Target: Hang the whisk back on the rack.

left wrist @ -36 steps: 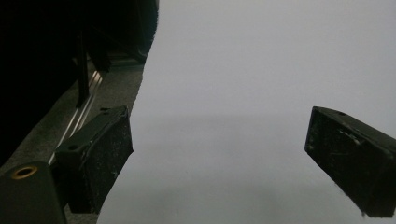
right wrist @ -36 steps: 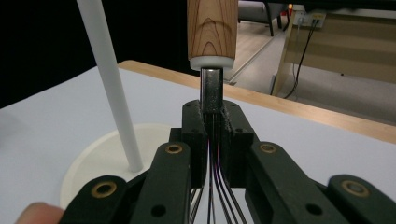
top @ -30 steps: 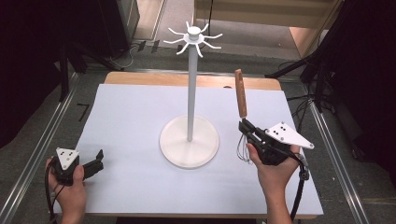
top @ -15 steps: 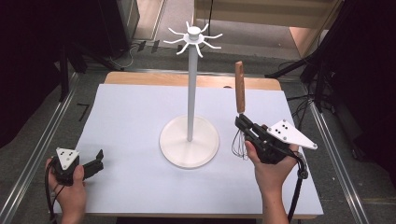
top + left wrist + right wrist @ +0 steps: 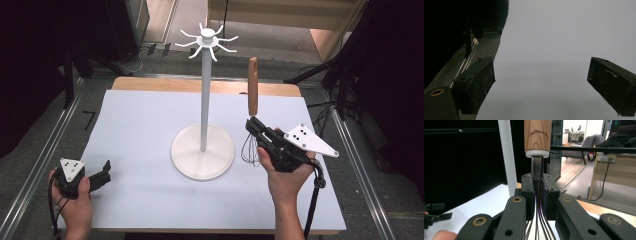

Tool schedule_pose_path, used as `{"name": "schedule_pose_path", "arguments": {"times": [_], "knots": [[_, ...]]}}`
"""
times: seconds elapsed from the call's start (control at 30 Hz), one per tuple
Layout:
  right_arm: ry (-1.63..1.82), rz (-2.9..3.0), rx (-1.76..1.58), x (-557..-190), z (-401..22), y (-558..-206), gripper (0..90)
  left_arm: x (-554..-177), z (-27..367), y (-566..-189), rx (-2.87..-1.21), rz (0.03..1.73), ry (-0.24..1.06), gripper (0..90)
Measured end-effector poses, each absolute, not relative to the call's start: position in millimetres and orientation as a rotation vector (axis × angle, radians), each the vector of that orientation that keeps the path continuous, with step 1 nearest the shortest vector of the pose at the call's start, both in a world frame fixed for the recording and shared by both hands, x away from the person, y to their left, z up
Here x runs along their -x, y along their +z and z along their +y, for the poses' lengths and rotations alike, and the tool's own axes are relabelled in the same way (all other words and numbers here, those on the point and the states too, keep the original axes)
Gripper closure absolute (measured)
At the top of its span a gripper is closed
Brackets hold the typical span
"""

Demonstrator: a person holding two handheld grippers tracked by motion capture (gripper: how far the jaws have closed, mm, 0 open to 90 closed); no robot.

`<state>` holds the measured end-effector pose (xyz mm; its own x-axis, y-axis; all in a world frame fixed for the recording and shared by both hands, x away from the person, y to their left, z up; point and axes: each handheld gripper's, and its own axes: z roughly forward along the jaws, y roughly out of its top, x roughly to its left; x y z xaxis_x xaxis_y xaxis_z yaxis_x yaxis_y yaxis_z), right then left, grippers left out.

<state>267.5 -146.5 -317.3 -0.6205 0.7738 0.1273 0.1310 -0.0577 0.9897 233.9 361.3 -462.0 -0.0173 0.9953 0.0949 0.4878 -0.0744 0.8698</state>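
The right gripper [image 5: 252, 126] is clamped on a whisk [image 5: 253, 95], near the right edge of the surface [image 5: 140, 130], just right of the stand [image 5: 204, 100]. The whisk stands upright, wooden handle up, wire loops hanging below the jaws. In the right gripper view the jaws close on the narrow metal neck [image 5: 537, 168] just under the handle, where the wires gather.

It looks a light thing, a slim handle and thin wire, so weight should be no trouble. The handle looks stiff and smooth; the wires probably spring and would give under a squeeze, so the neck seems the sound place to hold. Still, so narrow a neck could let the whisk swivel in the jaws if it is bumped.

The left gripper [image 5: 102, 175] sits near the front left corner of the surface, jaws well apart with nothing between them, low over the bare sheet.

The stand's base [image 5: 202, 152] is wide, its hooks [image 5: 207, 42] high up.
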Motion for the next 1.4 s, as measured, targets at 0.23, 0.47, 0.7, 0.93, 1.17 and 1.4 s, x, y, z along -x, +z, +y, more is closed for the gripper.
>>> {"name": "schedule_pose_path", "arguments": {"times": [0.23,0.47,0.7,0.93,1.17,1.4], "knots": [[1.759,1.713,-0.933,-268.8,-141.4,-311.4,83.4,-233.9,361.4,-462.1,-1.626,1.564,1.021,8.0],[1.773,1.698,-0.892,-267.9,-136.3,-304.6,83.4,-233.8,361.5,-462.0,-1.626,1.563,1.021,8.0],[1.793,1.691,-0.858,-268.1,-132.5,-295.7,83.4,-234.0,361.5,-462.2,-1.624,1.563,1.022,8.0],[1.802,1.697,-0.837,-270.3,-127.3,-288.8,83.4,-234.1,361.7,-462.2,-1.626,1.562,1.021,8.0],[1.800,1.702,-0.830,-272.9,-122.8,-284.7,83.4,-234.1,361.7,-462.0,-1.627,1.567,1.019,8.0],[1.804,1.708,-0.839,-274.9,-120.5,-286.6,83.4,-234.4,361.4,-462.1,-1.629,1.566,1.019,8.0]]}}
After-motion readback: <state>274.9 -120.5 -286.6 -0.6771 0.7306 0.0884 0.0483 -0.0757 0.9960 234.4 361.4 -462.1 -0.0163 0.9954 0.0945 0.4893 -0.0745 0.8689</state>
